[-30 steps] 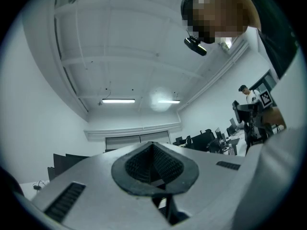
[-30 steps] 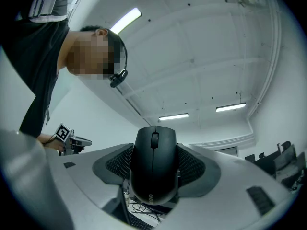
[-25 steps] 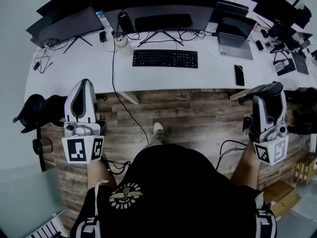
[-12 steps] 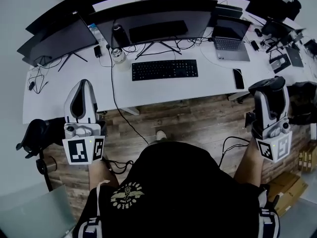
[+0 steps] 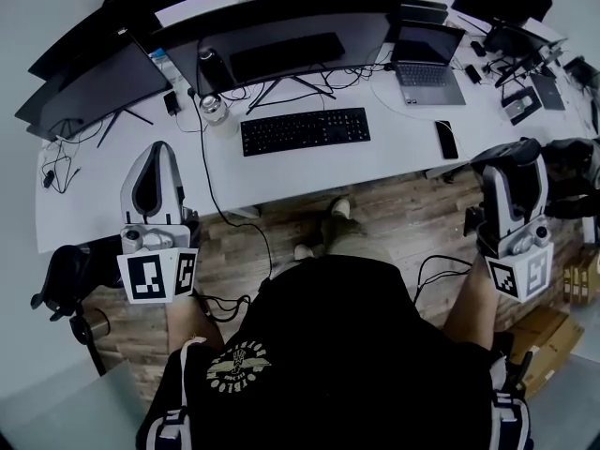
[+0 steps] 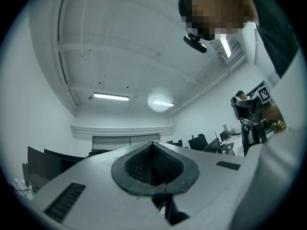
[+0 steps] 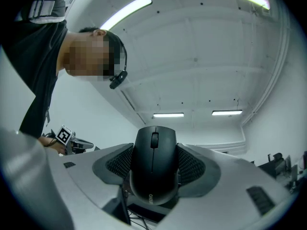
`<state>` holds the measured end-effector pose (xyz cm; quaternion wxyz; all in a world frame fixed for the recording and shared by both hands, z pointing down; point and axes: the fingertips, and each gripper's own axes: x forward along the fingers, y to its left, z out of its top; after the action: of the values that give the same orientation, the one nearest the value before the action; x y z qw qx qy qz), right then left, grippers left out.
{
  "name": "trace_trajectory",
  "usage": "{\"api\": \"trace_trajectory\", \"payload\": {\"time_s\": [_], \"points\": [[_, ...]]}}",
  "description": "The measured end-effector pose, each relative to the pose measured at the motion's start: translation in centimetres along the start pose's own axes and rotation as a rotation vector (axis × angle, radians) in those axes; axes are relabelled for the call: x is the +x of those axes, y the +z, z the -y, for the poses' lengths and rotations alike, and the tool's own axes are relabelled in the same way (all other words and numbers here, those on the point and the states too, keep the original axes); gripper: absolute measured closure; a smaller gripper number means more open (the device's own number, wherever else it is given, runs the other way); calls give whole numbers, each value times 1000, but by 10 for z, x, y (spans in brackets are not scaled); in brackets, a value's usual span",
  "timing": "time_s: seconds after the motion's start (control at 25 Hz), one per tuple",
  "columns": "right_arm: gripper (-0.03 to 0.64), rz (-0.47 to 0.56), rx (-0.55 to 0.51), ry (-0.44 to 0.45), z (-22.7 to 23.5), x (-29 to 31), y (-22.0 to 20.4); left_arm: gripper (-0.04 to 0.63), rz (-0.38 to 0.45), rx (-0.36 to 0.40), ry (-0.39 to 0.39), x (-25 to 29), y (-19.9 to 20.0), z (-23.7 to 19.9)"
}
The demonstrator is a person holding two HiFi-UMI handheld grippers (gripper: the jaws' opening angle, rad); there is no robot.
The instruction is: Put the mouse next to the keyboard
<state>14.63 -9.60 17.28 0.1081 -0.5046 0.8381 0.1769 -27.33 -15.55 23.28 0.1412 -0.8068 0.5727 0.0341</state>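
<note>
A black mouse [image 7: 153,164] is clamped between the jaws of my right gripper [image 7: 154,169], which points up toward the ceiling; the head view shows that gripper [image 5: 509,172] at the right, short of the desk, with the dark mouse [image 5: 507,153] at its tip. The black keyboard [image 5: 305,130] lies on the white desk [image 5: 394,148] in front of the wide monitor. My left gripper [image 5: 153,178] is held upright at the left, jaws together with nothing between them [image 6: 152,164].
On the desk are monitors [image 5: 281,26], an open laptop [image 5: 427,64], a phone [image 5: 446,139], a glass jar [image 5: 215,109], a dark bottle [image 5: 208,67] and cables. Wooden floor [image 5: 394,223] lies between me and the desk. A chair [image 5: 70,270] stands at the left.
The desk has come nearer and shifted down-left in the head view as I step forward. Both grippers keep their upright pose; the right one still holds the mouse.
</note>
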Motion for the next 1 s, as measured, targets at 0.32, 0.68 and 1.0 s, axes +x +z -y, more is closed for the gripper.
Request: {"api": "trace_trajectory", "payload": {"time_s": [0.32,0.68,1.0], "points": [[331,24,7,41,-6,25,-9,594,-5,9,47,-8,1,-20],[331,-1,17,45,5,45,-28,594,-33,18,46,8,-14,-20],[331,-52,43,27,26,54,-53,594,-58,8,24,36,-30,-10]]}}
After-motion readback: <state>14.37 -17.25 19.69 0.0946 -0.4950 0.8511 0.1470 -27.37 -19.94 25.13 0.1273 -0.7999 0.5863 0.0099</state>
